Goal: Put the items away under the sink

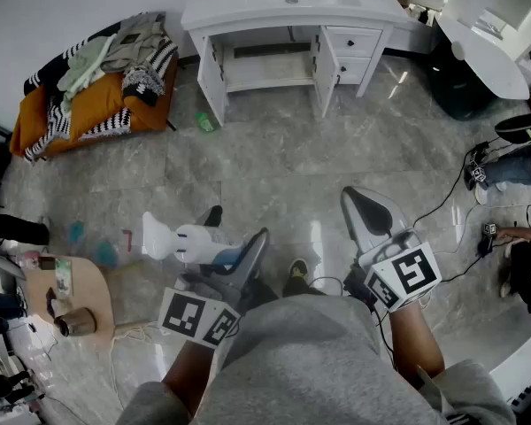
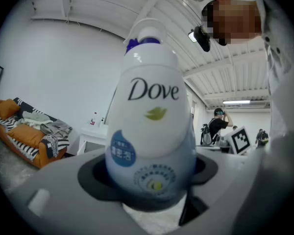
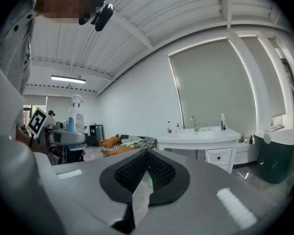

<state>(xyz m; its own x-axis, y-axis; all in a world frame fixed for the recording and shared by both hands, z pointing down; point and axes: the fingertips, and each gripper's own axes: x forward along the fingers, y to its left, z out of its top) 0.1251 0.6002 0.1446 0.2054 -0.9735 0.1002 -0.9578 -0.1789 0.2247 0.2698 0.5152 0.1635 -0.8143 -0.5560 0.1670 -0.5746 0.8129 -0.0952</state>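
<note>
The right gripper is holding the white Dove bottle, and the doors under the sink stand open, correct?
Wrong gripper. The left gripper view shows the Dove bottle clamped in the left gripper; the right gripper is shut on nothing. The doors under the sink do stand open.

Grey marbled floor (image 1: pixel 274 166), white sink cabinet (image 1: pixel 292 25), green bottle (image 1: pixel 203 123), orange couch (image 1: pixel 97 104)

Bottle (image 2: pixel 149 131) glossy white plastic; floor (image 1: pixel 274 166) polished grey stone; sofa (image 1: pixel 102 106) cloth.

text: Dove | on: white bottle (image 2: pixel 149 126) | other print: illegible
</note>
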